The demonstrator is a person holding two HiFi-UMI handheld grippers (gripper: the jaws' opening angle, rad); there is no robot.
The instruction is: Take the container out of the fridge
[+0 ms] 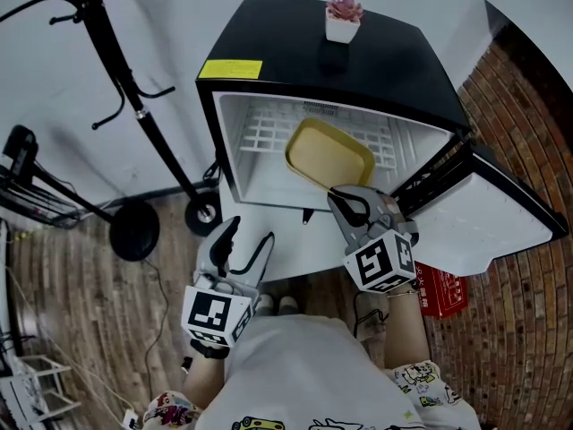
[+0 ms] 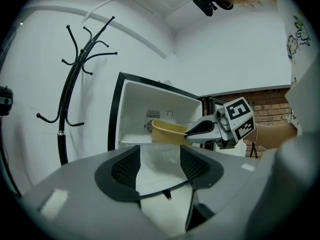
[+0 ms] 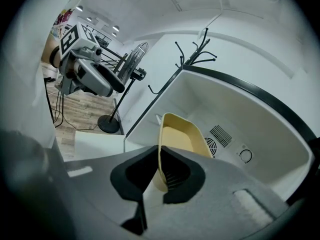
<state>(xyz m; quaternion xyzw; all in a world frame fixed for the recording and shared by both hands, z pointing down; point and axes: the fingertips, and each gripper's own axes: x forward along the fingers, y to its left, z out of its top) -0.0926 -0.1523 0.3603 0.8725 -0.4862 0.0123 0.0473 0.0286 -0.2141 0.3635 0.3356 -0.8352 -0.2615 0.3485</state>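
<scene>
The head view looks steeply down from above the person, with the open black mini fridge (image 1: pixel 286 43) at twelve o'clock. The left gripper view sits farther back and faces level into that fridge, with the right claw (image 2: pixel 191 131) at three o'clock. The right gripper view is close in and tilts down into the fridge's white inside. All three views share the shallow yellow plastic container (image 1: pixel 327 155).

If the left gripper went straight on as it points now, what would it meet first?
Probably the open fridge, whose cavity lies dead ahead of the left gripper. The container, clamped in the right gripper, sits just right of that line; depth is unclear.
</scene>
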